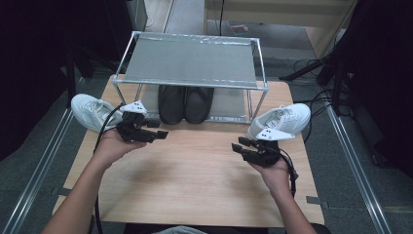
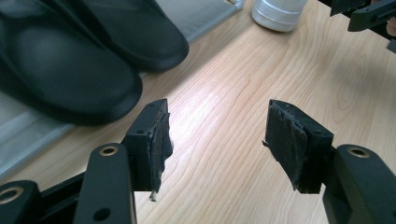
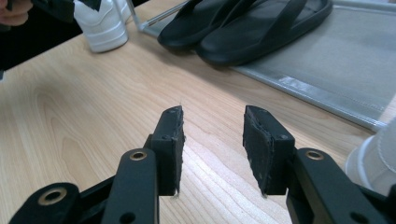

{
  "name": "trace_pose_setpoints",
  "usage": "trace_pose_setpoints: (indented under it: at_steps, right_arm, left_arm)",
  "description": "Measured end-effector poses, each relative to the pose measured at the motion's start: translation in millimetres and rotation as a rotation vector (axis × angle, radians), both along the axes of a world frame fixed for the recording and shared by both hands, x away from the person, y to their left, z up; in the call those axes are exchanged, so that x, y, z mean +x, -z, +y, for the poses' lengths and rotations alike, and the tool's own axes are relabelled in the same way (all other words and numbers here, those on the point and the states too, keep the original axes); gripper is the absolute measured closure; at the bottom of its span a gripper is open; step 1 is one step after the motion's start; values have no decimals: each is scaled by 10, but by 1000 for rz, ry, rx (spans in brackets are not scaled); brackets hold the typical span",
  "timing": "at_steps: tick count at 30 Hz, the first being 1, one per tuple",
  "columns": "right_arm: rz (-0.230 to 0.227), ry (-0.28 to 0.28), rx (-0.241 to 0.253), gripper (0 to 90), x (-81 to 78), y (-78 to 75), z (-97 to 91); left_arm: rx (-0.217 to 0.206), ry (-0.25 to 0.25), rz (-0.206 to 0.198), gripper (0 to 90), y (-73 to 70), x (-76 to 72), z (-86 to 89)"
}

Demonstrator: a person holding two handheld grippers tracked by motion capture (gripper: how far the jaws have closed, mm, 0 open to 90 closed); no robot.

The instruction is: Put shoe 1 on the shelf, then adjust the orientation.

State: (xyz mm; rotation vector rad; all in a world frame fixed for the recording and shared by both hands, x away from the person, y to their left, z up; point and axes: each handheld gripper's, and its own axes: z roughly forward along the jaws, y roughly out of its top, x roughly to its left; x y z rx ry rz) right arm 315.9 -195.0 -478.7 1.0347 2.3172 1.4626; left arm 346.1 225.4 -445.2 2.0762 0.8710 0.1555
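Sitting at opposite edges of the wooden table (image 1: 195, 165), the two white sneakers were the things nearest the grippers: the left sneaker (image 1: 90, 111) lay just behind the left gripper (image 1: 155, 133), and the right sneaker (image 1: 282, 120) lay just behind the right gripper (image 1: 239, 146). Neither shoe was touched. Both tools pointed inward across the bare wood, toward each other.

In the left gripper view the jaws stood well apart with only table grain between them; in the right gripper view the jaws stood somewhat closer together, also with nothing between them. The worn pads (image 2: 286, 140) looked frayed at their edges.

Between the sneakers, a pair of black sandals (image 1: 185, 103) sat side by side on the lower shelf of the metal shoe rack (image 1: 190, 61), whose grey upper shelf was free.

Judging from this layout, the work in hand was probably picking up a sneaker to put it on the rack. To do that well, each gripper would need to turn outward toward its own shoe, widen its jaws, and take the shoe at a firm part such as the heel collar or side wall, not at the laces, so that it would not swing or slip when lifted.
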Motion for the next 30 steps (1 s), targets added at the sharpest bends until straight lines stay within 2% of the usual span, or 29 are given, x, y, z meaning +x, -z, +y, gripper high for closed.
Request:
trace_pose_setpoints:
  at_steps: [5, 8, 12, 17, 23, 30]
  right_arm:
    - [8, -35, -32, 574, 40, 21, 55]
    - [39, -1, -79, 554, 76, 34, 114]
    - [39, -17, -51, 536, 107, 19, 137]
    - [37, -21, -34, 508, 135, 18, 121]
    - [31, -21, -40, 496, 156, 13, 123]
    - [42, -28, -61, 496, 174, 31, 137]
  left_arm:
    - [-3, -36, -2, 398, 11, -41, 138]
    - [-6, -60, 2, 396, 25, -53, 220]
    - [-3, -86, 7, 396, 35, -71, 312]
    - [-21, -124, 3, 396, 29, -98, 424]
    - [-45, -157, 0, 396, 5, -104, 556]
    - [-40, -220, -5, 396, 3, -96, 781]
